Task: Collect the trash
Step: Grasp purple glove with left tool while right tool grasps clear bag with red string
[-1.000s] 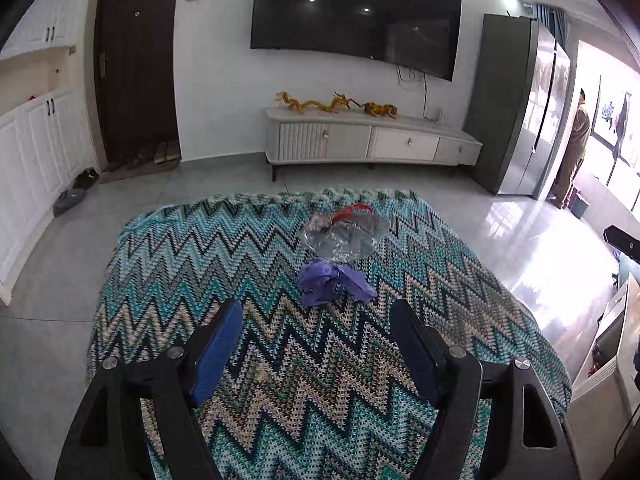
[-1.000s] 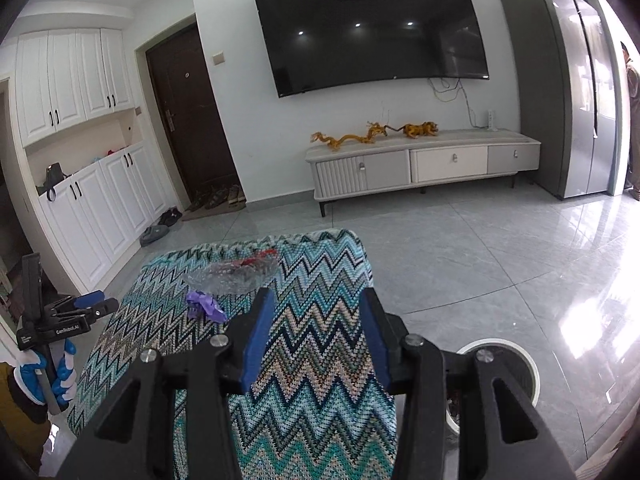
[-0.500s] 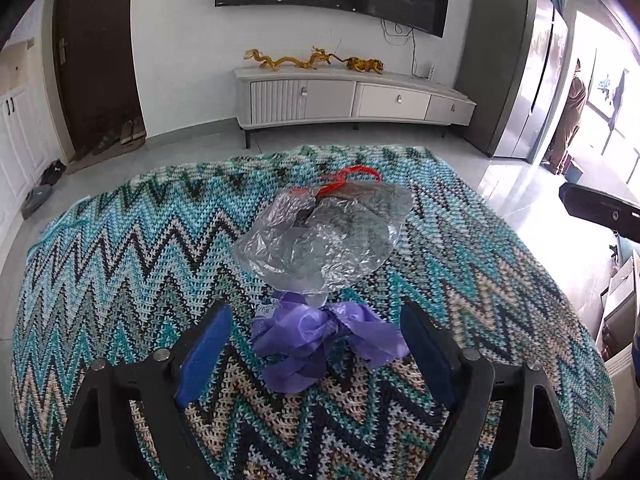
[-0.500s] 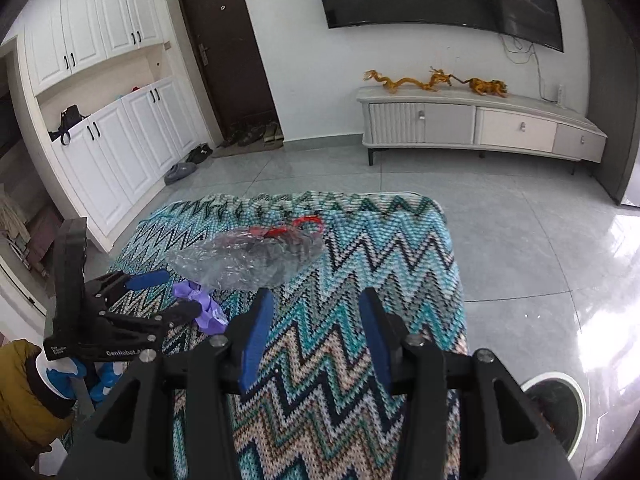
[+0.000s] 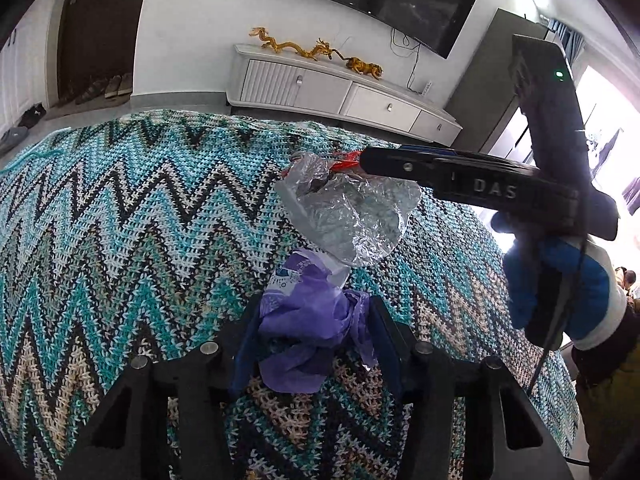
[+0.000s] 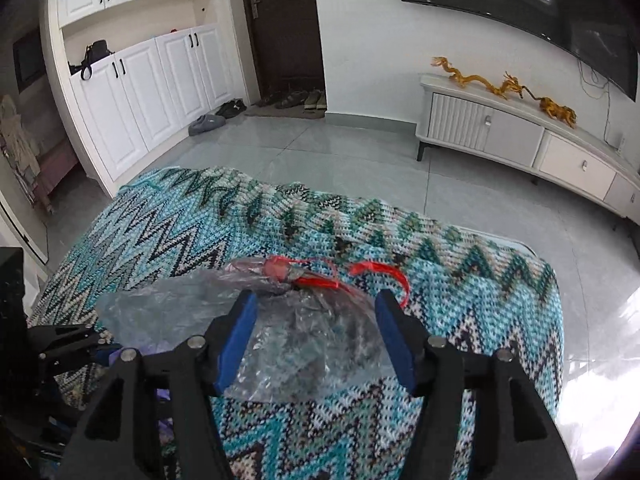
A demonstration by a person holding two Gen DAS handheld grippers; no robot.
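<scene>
A crumpled purple plastic wrapper lies on the zigzag knitted cloth. My left gripper has closed on it, both blue pads pressing its sides. Just beyond lies a clear plastic bag with red string at its far end. In the right wrist view the clear bag sits between the open fingers of my right gripper, which straddle it low over the cloth; the red string lies just ahead. The right gripper also shows in the left wrist view, above the bag.
The cloth covers a low table with grey tiled floor around it. A white TV cabinet with golden dragon figures stands against the far wall. White cupboards and a dark door are on the left.
Both grippers moved forward and down onto the trash. The left gripper closed on the purple wrapper. The right gripper came over the clear bag, staying open.
</scene>
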